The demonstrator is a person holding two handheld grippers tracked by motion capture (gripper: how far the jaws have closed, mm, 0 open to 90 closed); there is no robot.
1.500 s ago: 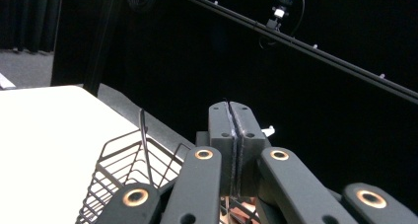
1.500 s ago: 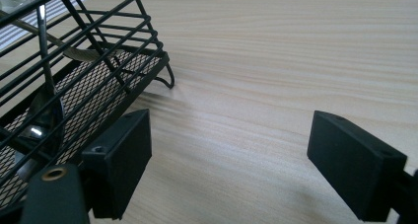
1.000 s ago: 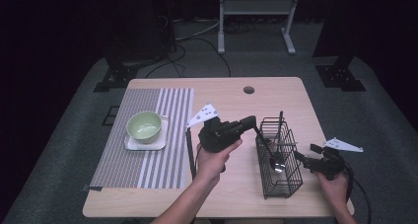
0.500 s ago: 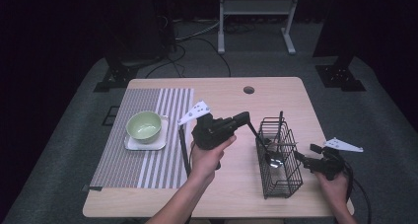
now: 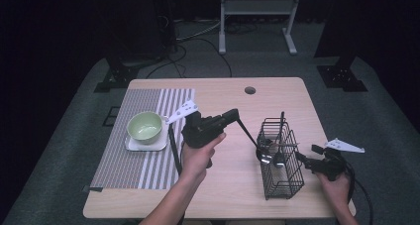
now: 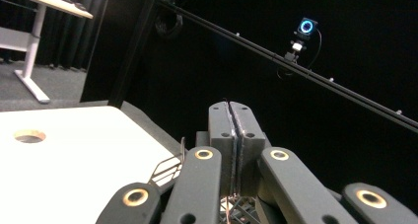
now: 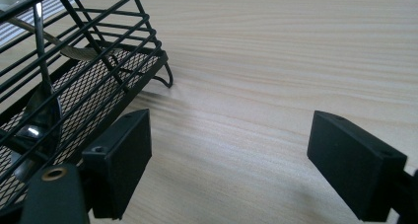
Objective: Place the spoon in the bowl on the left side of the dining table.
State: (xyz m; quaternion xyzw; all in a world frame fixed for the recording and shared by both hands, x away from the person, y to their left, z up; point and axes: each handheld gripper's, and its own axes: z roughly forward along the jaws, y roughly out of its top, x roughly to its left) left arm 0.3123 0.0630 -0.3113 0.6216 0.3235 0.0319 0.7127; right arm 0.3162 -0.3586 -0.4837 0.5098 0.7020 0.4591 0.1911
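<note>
My left gripper (image 5: 233,115) hangs over the middle of the table, left of a black wire basket (image 5: 282,185). Its jaws are shut, and a thin dark handle runs from their tips down to a shiny spoon (image 5: 266,155) whose bowl lies inside the basket. In the left gripper view the left gripper (image 6: 234,115) has its pads pressed flat together, with the basket's rim (image 6: 167,166) just below. My right gripper (image 5: 309,161) rests low, right of the basket, and is open. In the right gripper view the right gripper (image 7: 229,155) has bare wood between its pads, and the basket (image 7: 98,81) is at the left with the spoon (image 7: 42,118) in it.
A green bowl (image 5: 145,126) stands on a white square plate (image 5: 132,145) on a striped placemat (image 5: 133,170) at the table's left. More utensils stand in the basket, one a tall dark handle (image 5: 282,122). A round cable hole (image 5: 250,90) sits near the far edge.
My left gripper has drifted left, away from the basket, taking the dark handle with it so that the handle leans further. The right gripper has stayed put.
</note>
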